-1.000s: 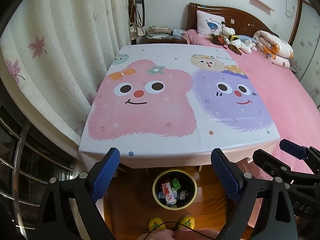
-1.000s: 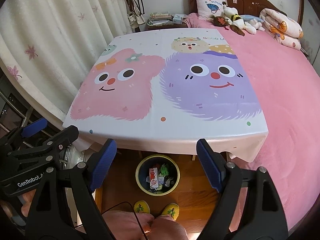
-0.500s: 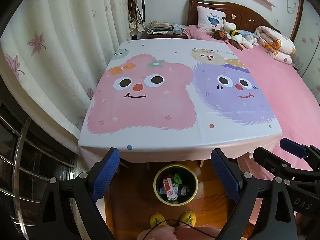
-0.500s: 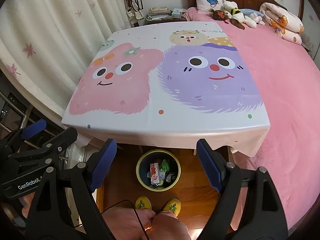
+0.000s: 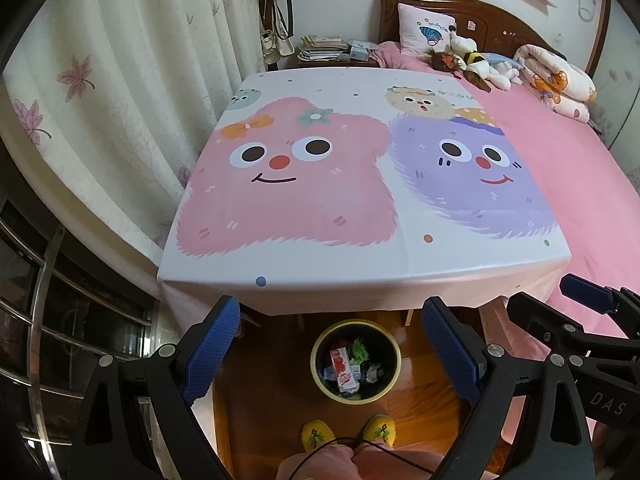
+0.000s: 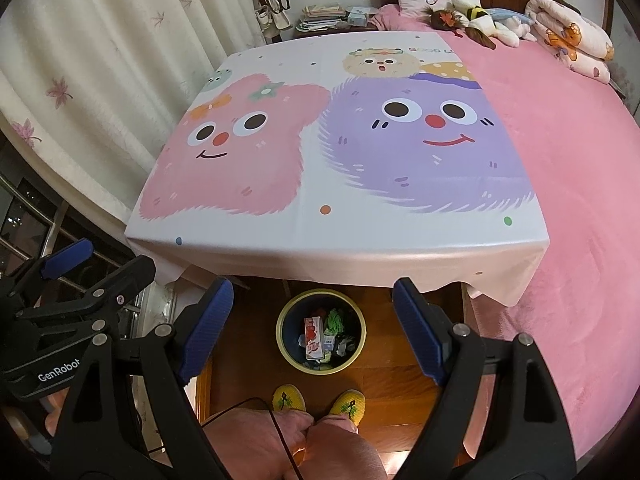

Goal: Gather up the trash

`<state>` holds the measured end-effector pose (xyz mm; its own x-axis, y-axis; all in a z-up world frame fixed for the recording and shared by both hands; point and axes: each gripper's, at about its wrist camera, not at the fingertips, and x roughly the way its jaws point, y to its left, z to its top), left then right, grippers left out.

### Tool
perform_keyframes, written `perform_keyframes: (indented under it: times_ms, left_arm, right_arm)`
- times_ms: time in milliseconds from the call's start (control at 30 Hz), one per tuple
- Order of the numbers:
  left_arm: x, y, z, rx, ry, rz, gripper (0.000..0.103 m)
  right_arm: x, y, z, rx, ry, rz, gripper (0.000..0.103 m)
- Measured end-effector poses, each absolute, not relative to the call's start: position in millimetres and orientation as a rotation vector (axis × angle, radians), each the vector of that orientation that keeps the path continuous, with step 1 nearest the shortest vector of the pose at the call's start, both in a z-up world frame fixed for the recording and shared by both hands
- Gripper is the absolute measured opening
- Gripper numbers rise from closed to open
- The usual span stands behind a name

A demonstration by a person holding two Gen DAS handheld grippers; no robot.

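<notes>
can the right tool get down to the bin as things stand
Probably yes: the right tool hangs open above the bin, which stands on bare floor just clear of the table edge, nothing between.

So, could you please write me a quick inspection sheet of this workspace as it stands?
Surface: table under a cartoon cloth; nothing seen on top.
Job's things: bin on the wood floor below the table's near edge, holding a red-and-white carton, a green wrapper and other scraps.
Clutter: no loose trash seen on table or floor.
Grippers: left gripper and right gripper both open, empty, above the bin.
Cables: thin black cord across the person's lap.
Surroundings: pink bed to the right with plush toys, curtain to the left, yellow slippers by the bin.
</notes>
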<state>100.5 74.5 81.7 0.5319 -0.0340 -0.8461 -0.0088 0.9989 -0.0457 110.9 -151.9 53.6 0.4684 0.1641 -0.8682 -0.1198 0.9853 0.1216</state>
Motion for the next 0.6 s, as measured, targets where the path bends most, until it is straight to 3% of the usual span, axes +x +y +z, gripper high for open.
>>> perform_keyframes:
  times_ms: [600]
  left_arm:
    - [104.2, 75.3, 81.0, -0.033, 1.004, -0.005, 0.093]
  right_arm:
    - [118.7, -151.2, 51.6, 0.033, 1.066, 0.182, 0.080]
